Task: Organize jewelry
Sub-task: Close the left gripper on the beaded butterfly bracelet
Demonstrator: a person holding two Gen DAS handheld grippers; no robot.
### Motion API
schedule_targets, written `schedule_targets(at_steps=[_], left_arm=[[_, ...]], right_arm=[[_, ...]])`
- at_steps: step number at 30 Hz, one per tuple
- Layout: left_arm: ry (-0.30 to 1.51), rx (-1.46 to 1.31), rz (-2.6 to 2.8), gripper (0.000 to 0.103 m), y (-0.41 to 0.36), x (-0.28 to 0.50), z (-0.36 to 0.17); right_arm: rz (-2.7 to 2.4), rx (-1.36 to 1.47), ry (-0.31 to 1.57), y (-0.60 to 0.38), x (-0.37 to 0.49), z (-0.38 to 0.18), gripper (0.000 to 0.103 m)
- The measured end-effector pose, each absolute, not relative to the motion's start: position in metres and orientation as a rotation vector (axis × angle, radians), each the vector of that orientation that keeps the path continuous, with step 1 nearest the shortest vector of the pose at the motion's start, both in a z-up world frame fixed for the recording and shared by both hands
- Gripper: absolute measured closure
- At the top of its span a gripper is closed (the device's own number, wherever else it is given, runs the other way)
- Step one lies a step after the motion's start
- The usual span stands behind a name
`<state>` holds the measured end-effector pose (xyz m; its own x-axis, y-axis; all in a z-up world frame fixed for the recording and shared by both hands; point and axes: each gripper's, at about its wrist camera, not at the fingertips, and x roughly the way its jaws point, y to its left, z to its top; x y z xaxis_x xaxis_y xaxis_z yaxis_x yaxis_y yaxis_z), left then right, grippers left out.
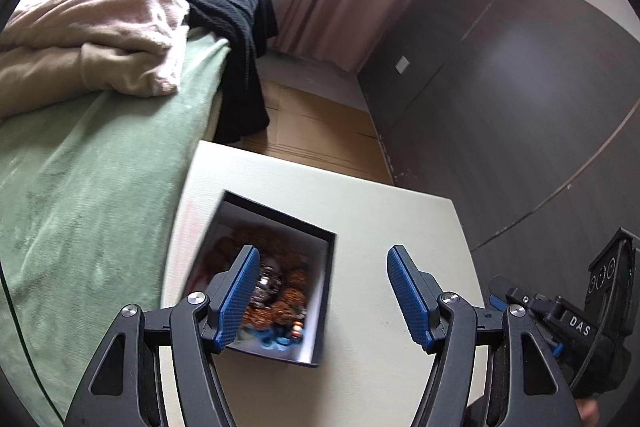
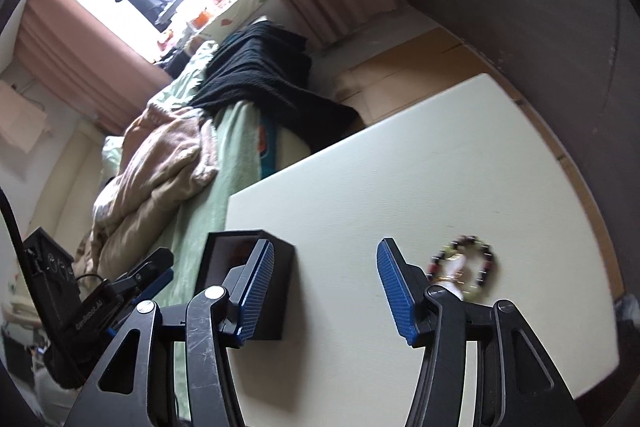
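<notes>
A black jewelry box (image 1: 316, 291) with a white lining sits on the cream tabletop (image 1: 380, 211); it holds brown bead bracelets (image 1: 288, 267), a silver piece and blue beads. My left gripper (image 1: 322, 291) hovers open above the box's right edge, its left finger over the contents, nothing between the pads. In the right wrist view the same box (image 2: 276, 291) is at left behind my right gripper's left finger. My right gripper (image 2: 326, 287) is open and empty over bare tabletop. A bracelet of dark red and green beads (image 2: 464, 263) lies on the table to its right.
A bed with a green cover (image 1: 100, 187), a beige blanket (image 1: 92, 35) and a black knit garment (image 1: 236, 39) runs along the table's left side. Dark wardrobe panels (image 1: 500, 87) stand on the right, wood floor (image 1: 320, 131) beyond the table's far edge. The right gripper's body (image 1: 580, 327) shows at the lower right.
</notes>
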<state>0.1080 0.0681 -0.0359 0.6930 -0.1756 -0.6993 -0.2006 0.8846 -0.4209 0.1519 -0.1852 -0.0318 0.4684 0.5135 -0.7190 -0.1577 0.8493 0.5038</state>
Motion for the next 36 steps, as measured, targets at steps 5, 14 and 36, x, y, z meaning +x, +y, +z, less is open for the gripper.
schedule_targets(at_steps=[5, 14, 36], left_arm=[[0.824, -0.438, -0.021, 0.036, 0.033, 0.113, -0.037], [0.866, -0.302, -0.067, 0.047, -0.023, 0.128, -0.053], [1.032, -0.056, -0.146, 0.076, -0.115, 0.165, -0.13]], right_arm=[[0.33, 0.422, 1.037, -0.221, 0.15, -0.038, 0.048], [0.276, 0.476, 1.076, -0.261, 0.149, -0.048, 0.048], [0.214, 0.457, 1.088, -0.303, 0.172, -0.048, 0.048]])
